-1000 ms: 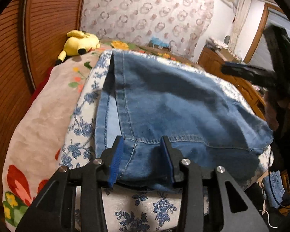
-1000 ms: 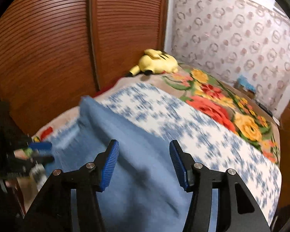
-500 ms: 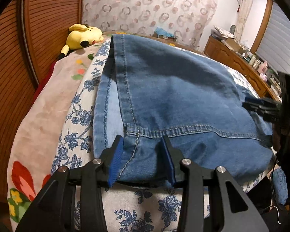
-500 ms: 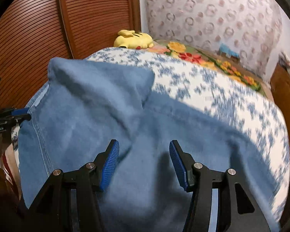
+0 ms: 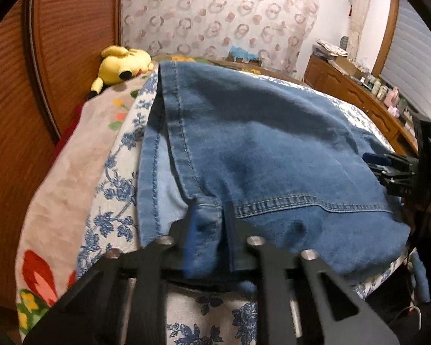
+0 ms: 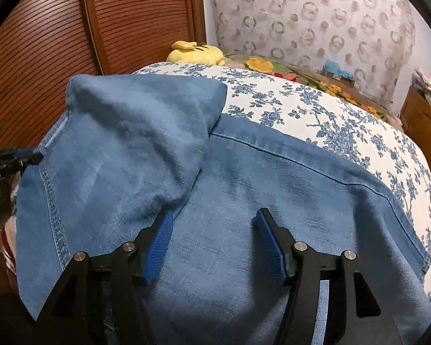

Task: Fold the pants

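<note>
Now logged: denim pants (image 5: 261,143) lying across blue-flowered sheet (image 6: 316,109) on bed, already doubled over, long axis running from near edge toward far wall in left wrist view. Left gripper (image 5: 208,230) at near left corner of pants, jaws closing on a bunched ridge of denim at hem seam; cloth clearly between pads, pinched. Right gripper (image 6: 212,241) above middle of pants, jaws spread and opening, pads either side of flat cloth, nothing pinched; left pad just beside lower edge of folded-over flap (image 6: 129,143).

Key relation, judged: cloth directly ahead of and under both grippers; left already anchored at corner, right nearer to free flap and to far seam edge. Next fold probably across long axis, so right needs its own corner hold first.

Materials: mid-weight blue denim, soft, faintly streaked, double-stitched hems in pale thread, paler inner face showing at left edge. Limp, likely to sag and slide if lifted from one corner only. Sheet thin cotton-like, printed. Yellow plush toy (image 5: 123,64) at far left, well apart from pants. Ribbed wooden door (image 6: 57,28) behind.
</note>
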Available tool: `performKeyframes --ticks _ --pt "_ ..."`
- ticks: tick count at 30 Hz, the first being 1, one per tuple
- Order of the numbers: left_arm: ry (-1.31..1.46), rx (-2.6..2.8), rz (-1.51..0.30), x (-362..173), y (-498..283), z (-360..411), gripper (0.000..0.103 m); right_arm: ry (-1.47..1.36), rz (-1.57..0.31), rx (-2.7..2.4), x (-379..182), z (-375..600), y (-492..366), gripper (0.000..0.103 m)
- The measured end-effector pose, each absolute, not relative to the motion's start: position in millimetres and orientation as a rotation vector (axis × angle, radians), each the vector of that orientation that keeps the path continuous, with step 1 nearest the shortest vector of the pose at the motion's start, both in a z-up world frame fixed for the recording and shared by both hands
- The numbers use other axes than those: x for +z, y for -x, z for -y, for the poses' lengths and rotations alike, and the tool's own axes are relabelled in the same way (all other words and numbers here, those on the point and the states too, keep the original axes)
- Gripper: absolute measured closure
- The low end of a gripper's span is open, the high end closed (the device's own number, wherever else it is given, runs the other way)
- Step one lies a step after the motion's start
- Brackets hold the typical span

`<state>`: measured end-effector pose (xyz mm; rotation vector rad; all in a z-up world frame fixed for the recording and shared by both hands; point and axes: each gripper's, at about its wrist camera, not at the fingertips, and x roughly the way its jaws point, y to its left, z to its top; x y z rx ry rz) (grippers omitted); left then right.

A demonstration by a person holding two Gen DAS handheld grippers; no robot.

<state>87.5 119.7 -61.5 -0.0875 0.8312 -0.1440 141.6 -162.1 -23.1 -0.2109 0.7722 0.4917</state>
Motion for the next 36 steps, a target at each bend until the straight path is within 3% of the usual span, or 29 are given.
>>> performKeyframes --ticks 12,17,20,36 --pt "0.078 -0.170 -0.758 -17 -67 -140 0.086 0.219 -0.772 0.498 -23 162 -140 0.036" --pt "0.056 -0.145 -0.765 -11 -72 -132 0.063 0.221 -0.772 0.498 -23 161 -138 0.035" --pt "0.025 -0.170 -0.768 -6 -77 -121 0.056 0.220 -0.773 0.499 -23 162 -138 0.035" --pt "-0.055 -0.300 -0.892 -58 -111 -24 0.055 0.220 -0.773 0.498 -24 162 -139 0.034"
